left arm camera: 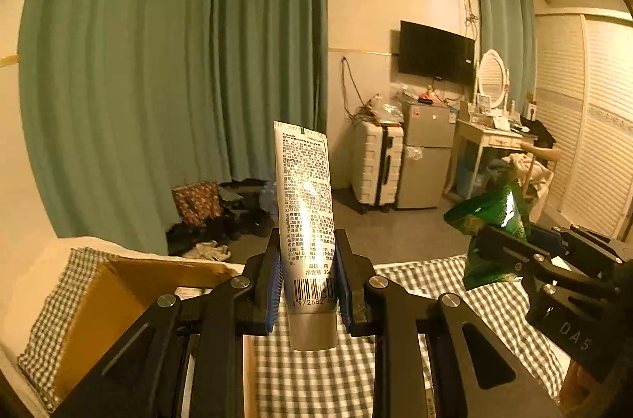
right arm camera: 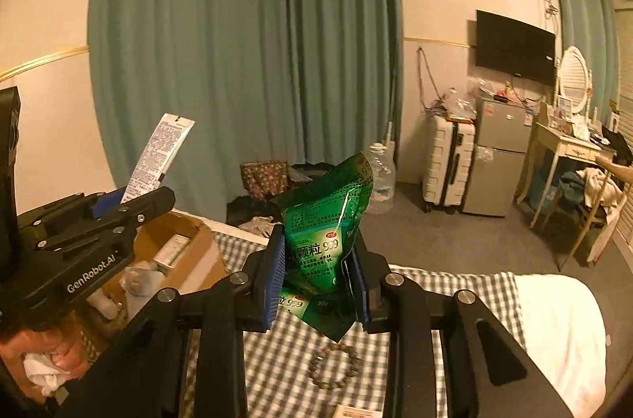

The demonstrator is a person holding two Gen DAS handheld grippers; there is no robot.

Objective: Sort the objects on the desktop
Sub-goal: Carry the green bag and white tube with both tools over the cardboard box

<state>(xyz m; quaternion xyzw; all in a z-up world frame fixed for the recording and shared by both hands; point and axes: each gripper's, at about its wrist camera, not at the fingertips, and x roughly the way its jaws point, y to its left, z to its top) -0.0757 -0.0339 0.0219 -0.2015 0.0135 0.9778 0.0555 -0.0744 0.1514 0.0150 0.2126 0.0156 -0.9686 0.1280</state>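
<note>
With the left claw point(left arm camera: 307, 279) clamped on a silver tube point(left arm camera: 304, 204) (barcode "6 972682") and the right claw point(right arm camera: 319, 277) clamped on a green sachet point(right arm camera: 328, 232) marked "999" and "OTC", both above the checked bed point(left arm camera: 316, 378), carry them level over the open cardboard box point(right arm camera: 186, 248) before releasing.

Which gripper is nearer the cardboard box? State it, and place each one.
Left. The left gripper, shut on the silver tube, is beside the cardboard box. The right gripper, shut on the green packet, is farther off over the checked cloth.
</note>
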